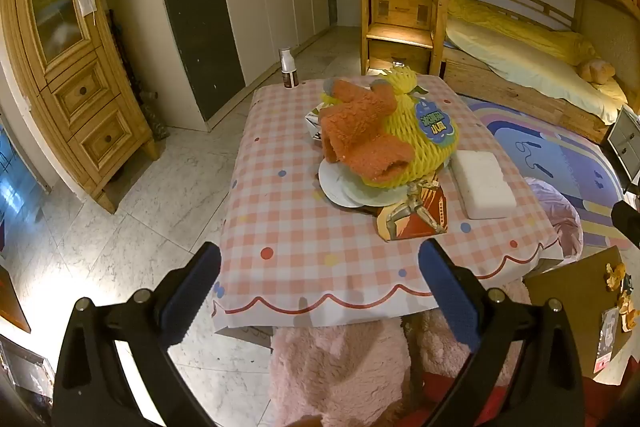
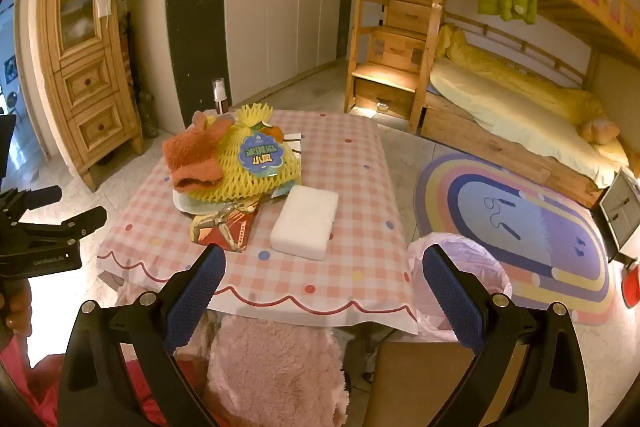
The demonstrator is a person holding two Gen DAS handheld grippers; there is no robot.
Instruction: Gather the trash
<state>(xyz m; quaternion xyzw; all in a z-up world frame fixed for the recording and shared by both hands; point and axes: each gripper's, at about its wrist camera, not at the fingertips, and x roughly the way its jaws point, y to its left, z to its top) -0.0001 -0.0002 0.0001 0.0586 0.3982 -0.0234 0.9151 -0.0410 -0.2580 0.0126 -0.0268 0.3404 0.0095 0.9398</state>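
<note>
The trash sits mid-frame on the checked table (image 1: 304,219): yellow foam netting (image 1: 416,143) with an orange fuzzy cloth (image 1: 360,135) draped over it, both resting on white plates (image 1: 340,187). A printed paper piece (image 1: 412,215) lies just below the plates; a white foam block (image 1: 482,183) lies to their right. A pink-lined bin (image 2: 460,267) stands right of the table. The left gripper (image 1: 320,291) and right gripper (image 2: 324,287), at lower frame, have jaws spread wide, holding nothing.
</note>
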